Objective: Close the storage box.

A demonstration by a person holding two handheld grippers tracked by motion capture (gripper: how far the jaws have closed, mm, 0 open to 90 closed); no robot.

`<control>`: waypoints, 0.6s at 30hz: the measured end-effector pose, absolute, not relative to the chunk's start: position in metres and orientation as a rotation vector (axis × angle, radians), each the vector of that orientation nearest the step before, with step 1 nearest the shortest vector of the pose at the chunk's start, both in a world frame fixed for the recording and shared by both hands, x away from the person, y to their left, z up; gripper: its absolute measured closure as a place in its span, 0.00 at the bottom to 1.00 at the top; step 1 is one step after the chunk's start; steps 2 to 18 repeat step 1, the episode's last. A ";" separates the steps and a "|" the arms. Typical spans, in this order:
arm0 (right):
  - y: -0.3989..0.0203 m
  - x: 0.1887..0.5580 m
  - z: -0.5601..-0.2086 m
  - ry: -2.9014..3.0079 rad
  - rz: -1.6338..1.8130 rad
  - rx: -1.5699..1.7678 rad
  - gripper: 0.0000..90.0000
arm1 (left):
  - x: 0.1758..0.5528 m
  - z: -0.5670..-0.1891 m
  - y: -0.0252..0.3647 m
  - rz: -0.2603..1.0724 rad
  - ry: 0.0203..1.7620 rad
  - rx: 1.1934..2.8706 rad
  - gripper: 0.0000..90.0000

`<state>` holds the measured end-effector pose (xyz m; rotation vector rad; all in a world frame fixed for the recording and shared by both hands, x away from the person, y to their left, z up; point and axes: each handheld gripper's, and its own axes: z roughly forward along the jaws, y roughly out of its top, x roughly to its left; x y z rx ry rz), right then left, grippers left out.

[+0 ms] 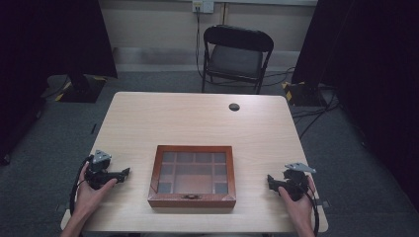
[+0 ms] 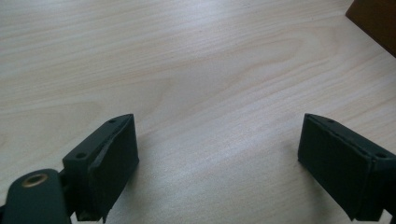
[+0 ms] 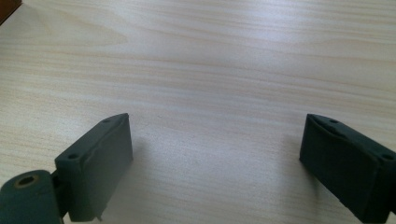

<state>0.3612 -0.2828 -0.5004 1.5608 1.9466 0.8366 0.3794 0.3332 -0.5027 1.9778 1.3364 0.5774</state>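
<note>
A brown wooden box (image 1: 192, 176) with a glass lid over several compartments lies shut near the table's front edge, a small metal clasp on its front side. My left gripper (image 1: 126, 172) rests low over the table to the box's left, pointing at it. In the left gripper view this gripper (image 2: 217, 154) stands open over bare wood, and a corner of the box (image 2: 376, 21) shows at top right. My right gripper (image 1: 269, 179) sits to the box's right, pointing at it. The right gripper view has that gripper (image 3: 215, 154) open with nothing between its jaws.
The light wooden table (image 1: 197, 123) has a round cable hole (image 1: 234, 106) near its far edge. A black folding chair (image 1: 236, 57) stands behind the table. Cables lie on the grey floor at the right. Dark curtains hang on both sides.
</note>
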 end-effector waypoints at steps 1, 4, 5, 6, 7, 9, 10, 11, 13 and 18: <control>-0.283 0.361 -0.500 1.947 0.837 1.561 0.10 | 0.379 -0.503 0.333 0.576 1.336 1.976 0.13; -0.283 0.361 -0.500 1.947 0.837 1.561 0.10 | 0.379 -0.503 0.333 0.576 1.336 1.976 0.13; -0.283 0.361 -0.500 1.947 0.837 1.561 0.10 | 0.379 -0.503 0.333 0.576 1.336 1.976 0.13; -0.283 0.361 -0.500 1.947 0.837 1.561 0.10 | 0.379 -0.503 0.333 0.576 1.336 1.976 0.13; -0.283 0.361 -0.500 1.947 0.837 1.561 0.10 | 0.379 -0.503 0.333 0.576 1.336 1.976 0.13; -0.283 0.361 -0.500 1.947 0.837 1.561 0.10 | 0.379 -0.503 0.333 0.576 1.336 1.976 0.13; -0.283 0.361 -0.500 1.947 0.837 1.561 0.10 | 0.379 -0.503 0.333 0.576 1.336 1.976 0.13; -0.283 0.361 -0.500 1.947 0.837 1.561 0.10 | 0.379 -0.503 0.333 0.576 1.336 1.976 0.13; -0.283 0.361 -0.500 1.947 0.837 1.561 0.10 | 0.379 -0.503 0.333 0.576 1.336 1.976 0.13; -0.283 0.361 -0.500 1.947 0.837 1.561 0.10 | 0.379 -0.503 0.333 0.576 1.336 1.976 0.13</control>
